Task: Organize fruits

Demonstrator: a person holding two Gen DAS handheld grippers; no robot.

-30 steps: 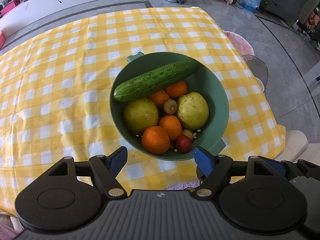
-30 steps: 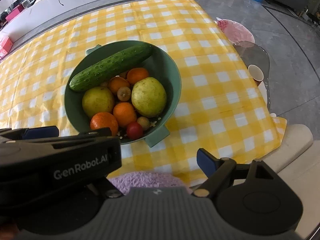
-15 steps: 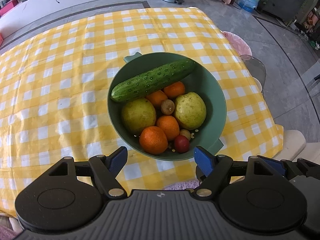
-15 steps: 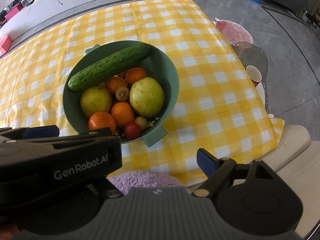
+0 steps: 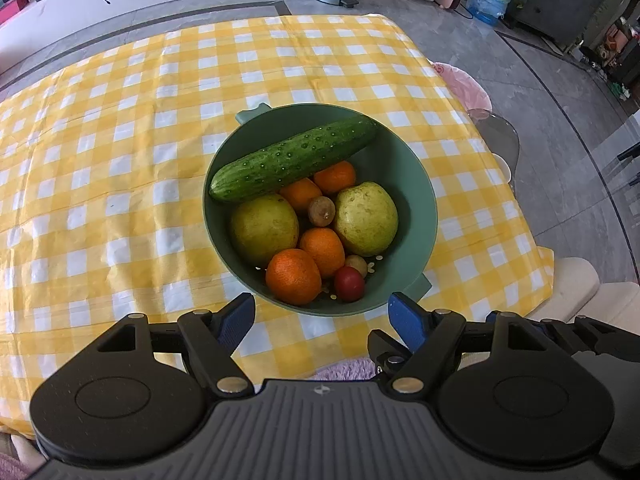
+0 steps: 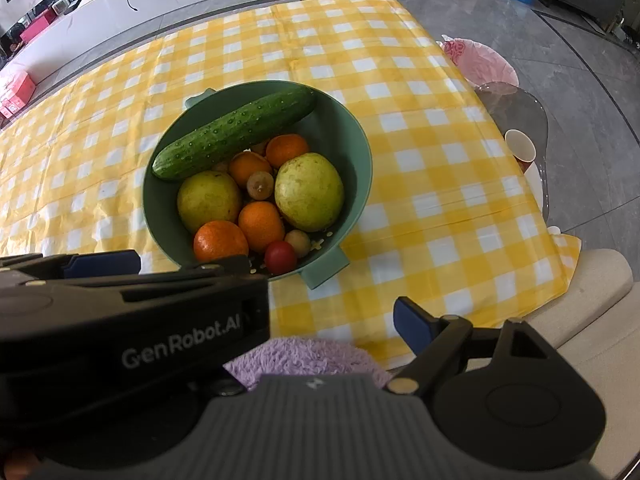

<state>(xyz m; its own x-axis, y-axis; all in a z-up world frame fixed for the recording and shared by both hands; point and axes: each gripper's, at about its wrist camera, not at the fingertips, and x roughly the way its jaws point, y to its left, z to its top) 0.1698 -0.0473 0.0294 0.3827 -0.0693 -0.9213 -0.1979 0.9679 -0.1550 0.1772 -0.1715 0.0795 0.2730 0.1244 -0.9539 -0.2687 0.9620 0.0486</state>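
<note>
Left gripper (image 5: 321, 314) and right gripper (image 6: 332, 312) both wide open, empty, above green bowl (image 5: 416, 184) on checkered surface (image 5: 120, 160), holding cucumber (image 5: 294, 159), pears, oranges, small red fruit.

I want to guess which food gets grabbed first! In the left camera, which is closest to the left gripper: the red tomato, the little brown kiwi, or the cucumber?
1. Red tomato, at the bowl's near edge.
2. Brown kiwi, mid-bowl between the pears.
3. Cucumber, across the far side.
</note>
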